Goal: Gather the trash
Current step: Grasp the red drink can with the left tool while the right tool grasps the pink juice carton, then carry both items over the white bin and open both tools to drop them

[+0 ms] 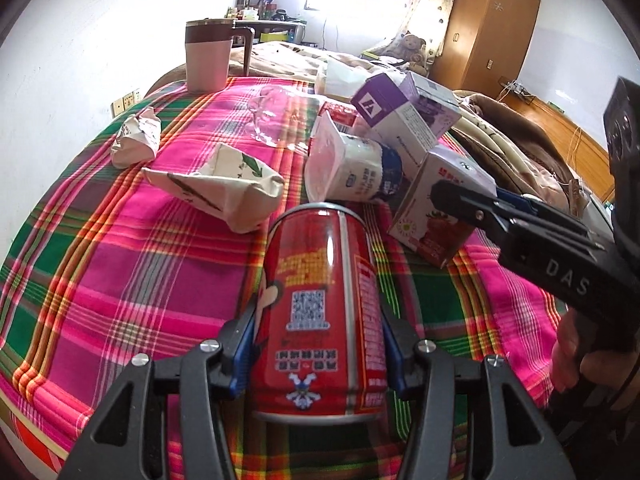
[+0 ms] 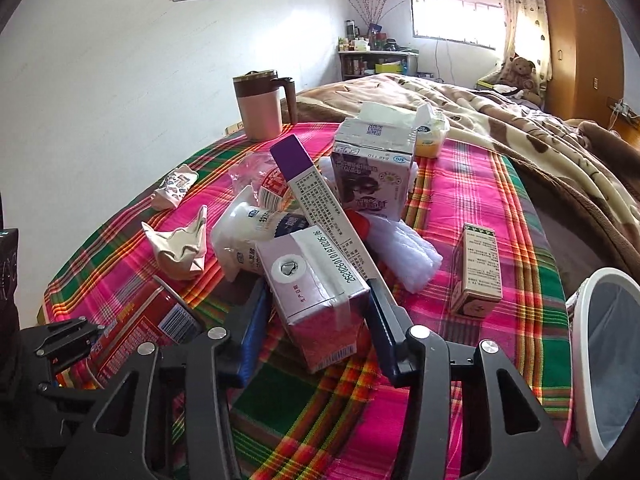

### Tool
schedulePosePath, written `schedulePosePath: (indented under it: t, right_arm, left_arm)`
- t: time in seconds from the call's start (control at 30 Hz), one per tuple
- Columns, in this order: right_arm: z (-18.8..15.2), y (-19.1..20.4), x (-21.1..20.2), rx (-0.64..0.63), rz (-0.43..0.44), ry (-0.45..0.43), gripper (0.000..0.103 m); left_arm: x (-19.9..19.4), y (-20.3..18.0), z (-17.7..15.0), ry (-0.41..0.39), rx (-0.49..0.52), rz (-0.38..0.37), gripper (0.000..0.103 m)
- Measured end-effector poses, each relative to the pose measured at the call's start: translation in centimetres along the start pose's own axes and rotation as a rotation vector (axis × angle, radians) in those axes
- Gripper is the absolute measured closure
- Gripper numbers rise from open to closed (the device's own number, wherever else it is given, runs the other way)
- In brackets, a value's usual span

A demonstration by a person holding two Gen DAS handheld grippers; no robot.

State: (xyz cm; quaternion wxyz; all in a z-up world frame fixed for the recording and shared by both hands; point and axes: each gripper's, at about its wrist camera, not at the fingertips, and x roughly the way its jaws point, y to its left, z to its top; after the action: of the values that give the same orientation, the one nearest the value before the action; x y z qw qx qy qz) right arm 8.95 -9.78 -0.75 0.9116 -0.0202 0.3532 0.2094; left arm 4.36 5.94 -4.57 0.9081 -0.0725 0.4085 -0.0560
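Observation:
A red drink can (image 1: pixel 320 312) lies on the plaid tablecloth (image 1: pixel 120 280), and my left gripper (image 1: pixel 320 340) is shut on it, a blue pad pressed to each side. The same can (image 2: pixel 152 328) shows at the lower left of the right wrist view. A pink milk carton (image 2: pixel 316 292) sits between the blue pads of my right gripper (image 2: pixel 316 312), which is shut on its two sides. From the left wrist view, one of the right gripper's fingers (image 1: pixel 460 200) lies across that carton (image 1: pixel 432 224).
Behind lie a yogurt cup (image 1: pixel 360 168), purple cartons (image 1: pixel 404 112), two crumpled paper cups (image 1: pixel 216 184), a clear plastic cup (image 1: pixel 268 112) and a pink mug (image 1: pixel 208 56). A small box (image 2: pixel 478 268) stands to the right. A white bin (image 2: pixel 592 312) stands off the table's right edge, beside a bed (image 2: pixel 520 128).

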Motion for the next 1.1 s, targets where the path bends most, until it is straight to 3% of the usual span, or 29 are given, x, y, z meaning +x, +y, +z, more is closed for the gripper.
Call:
schedulePosePath:
  t: [0.17,0.27,0.57,0.87,1.1]
  right_arm:
    - [-0.1,0.2,-0.4,-0.005,-0.001,-0.015,0.057]
    - [-0.1,0.2,-0.8,-0.001,-0.007,-0.030,0.057]
    - [-0.3,-0.9,-2.6,0.042,-0.023,-0.078,0.057]
    - [-0.5,-3.8,-5.8,0.113,-0.056,-0.154,0.057]
    - [-0.9,-7.5,-8.9,0.169,-0.134,-0.212,0.057]
  left_arm:
    - [0.6,0.5,0.7,-0.001,-0.032,-0.024,0.044]
    - [0.6,0.4,0.8,-0.005,-0.028,-0.038,0.049]
    - [-0.1,-1.4,1.3,-0.016,0.009,-0.050,0.049]
    - [-1.9,-5.6,3.5,-0.078,0.092,-0.079,0.049]
    - [-1.7,-10.2,5.7,-0.103,0.163,-0.151,0.049]
